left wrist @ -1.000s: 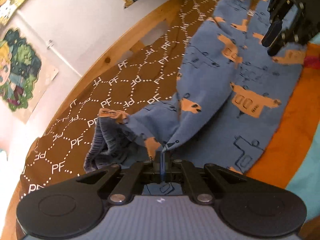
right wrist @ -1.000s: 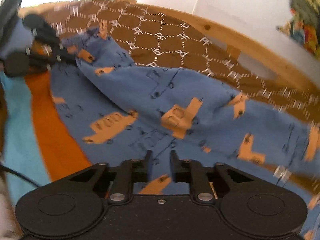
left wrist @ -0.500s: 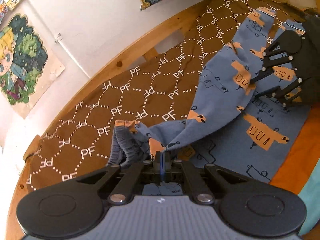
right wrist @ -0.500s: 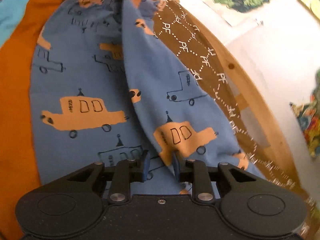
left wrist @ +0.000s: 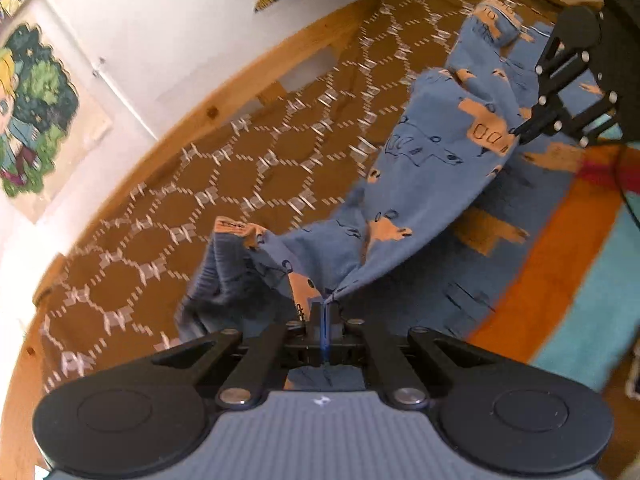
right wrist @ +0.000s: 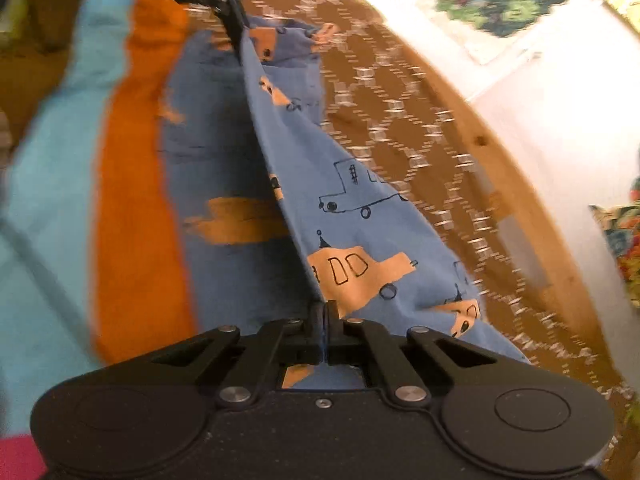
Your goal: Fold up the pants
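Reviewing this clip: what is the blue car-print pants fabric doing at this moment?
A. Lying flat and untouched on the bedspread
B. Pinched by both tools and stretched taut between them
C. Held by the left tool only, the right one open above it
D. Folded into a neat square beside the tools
B: the left tool and the right tool are each shut on the pants, whose edge runs taut between them.

pants (left wrist: 424,184) on bedspread (left wrist: 248,184) — wall (left wrist: 168,32) behind

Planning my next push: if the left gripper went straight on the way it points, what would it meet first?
Most likely the blue car-print pants that the left gripper is shut on, the raised fold stretching ahead; beyond it, the brown patterned bedcover. Depth is unclear.
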`<act>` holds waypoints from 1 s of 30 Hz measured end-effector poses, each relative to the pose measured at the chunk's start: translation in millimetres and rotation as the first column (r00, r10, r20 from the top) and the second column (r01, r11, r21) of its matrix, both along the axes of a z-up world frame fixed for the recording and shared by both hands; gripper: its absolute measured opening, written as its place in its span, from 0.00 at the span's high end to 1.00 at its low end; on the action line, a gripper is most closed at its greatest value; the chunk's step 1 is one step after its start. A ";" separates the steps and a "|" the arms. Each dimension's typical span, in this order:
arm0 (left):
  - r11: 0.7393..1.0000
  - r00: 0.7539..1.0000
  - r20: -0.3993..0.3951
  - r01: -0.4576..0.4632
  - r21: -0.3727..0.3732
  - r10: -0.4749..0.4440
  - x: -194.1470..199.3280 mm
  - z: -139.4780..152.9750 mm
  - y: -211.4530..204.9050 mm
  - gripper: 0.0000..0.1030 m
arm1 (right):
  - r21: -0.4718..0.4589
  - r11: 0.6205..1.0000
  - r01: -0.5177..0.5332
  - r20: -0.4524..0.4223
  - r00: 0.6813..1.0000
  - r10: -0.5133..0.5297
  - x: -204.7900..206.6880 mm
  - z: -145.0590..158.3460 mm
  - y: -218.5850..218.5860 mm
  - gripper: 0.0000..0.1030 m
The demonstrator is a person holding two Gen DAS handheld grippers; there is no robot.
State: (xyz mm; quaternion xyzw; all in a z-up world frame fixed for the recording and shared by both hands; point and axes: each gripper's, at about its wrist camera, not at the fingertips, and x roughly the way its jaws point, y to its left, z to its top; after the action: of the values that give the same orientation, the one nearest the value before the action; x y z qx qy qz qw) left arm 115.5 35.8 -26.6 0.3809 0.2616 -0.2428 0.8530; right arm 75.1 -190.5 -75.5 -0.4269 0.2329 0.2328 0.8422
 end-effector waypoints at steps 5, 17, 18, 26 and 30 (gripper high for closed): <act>1.000 0.998 -0.057 0.008 0.028 -0.007 -18.8 -30.9 -1.1 1.00 | -0.021 0.999 -0.040 -0.123 0.992 0.037 -13.3 -14.0 3.4 1.00; 0.982 0.980 -0.171 -0.130 -0.135 0.106 0.1 -39.1 23.1 0.91 | 0.001 1.000 -0.023 -0.203 0.979 0.023 -5.1 -21.0 6.7 1.00; 0.972 0.971 -0.203 -0.161 -0.169 0.125 2.7 -36.7 29.0 0.87 | 0.006 1.000 -0.014 -0.200 0.980 0.015 -4.8 -23.0 6.2 1.00; 0.810 0.923 -0.271 -0.373 -0.453 0.274 25.4 9.3 74.7 0.44 | 0.105 0.993 0.057 -0.227 0.973 -0.032 0.2 -16.1 -1.9 0.89; 0.741 0.894 -0.333 -0.438 -0.509 0.300 52.6 20.0 63.7 0.43 | 0.129 0.990 0.063 -0.215 0.976 -0.034 2.4 -12.0 -0.8 0.81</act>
State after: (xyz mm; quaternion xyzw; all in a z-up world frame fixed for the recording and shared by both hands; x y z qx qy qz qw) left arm 168.1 99.6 -6.6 0.0169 0.3439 -0.1772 0.9220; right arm 77.6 -191.4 -87.5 -0.3358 0.3154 0.2714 0.8450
